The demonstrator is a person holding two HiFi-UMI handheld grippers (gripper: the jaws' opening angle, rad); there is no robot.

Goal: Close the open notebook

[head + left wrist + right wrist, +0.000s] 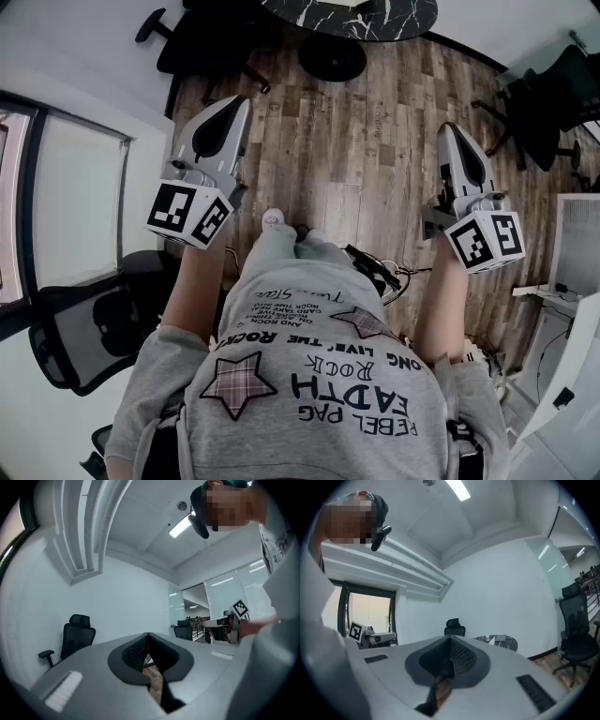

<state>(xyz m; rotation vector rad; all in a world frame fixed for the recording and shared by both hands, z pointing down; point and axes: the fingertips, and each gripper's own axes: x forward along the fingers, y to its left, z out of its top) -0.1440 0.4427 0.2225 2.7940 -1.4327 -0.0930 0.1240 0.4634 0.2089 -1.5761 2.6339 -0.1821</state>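
Observation:
No notebook shows in any view. In the head view my left gripper (238, 103) and right gripper (452, 129) are held out level over the wooden floor (356, 122), in front of the person's grey printed shirt (319, 375). The left gripper (148, 636) has its ribbed pads pressed together at the tip with nothing between them. My right gripper (450, 640) looks the same, jaws shut and empty. Each gripper view catches the other gripper's marker cube off to the side.
A dark marble-topped table (375, 17) stands ahead at the far end of the floor, also seen as the table (499, 641). Black office chairs sit at the upper left (202, 42), the right (548, 103) and the lower left (84, 328). White furniture (572, 244) lines the right side.

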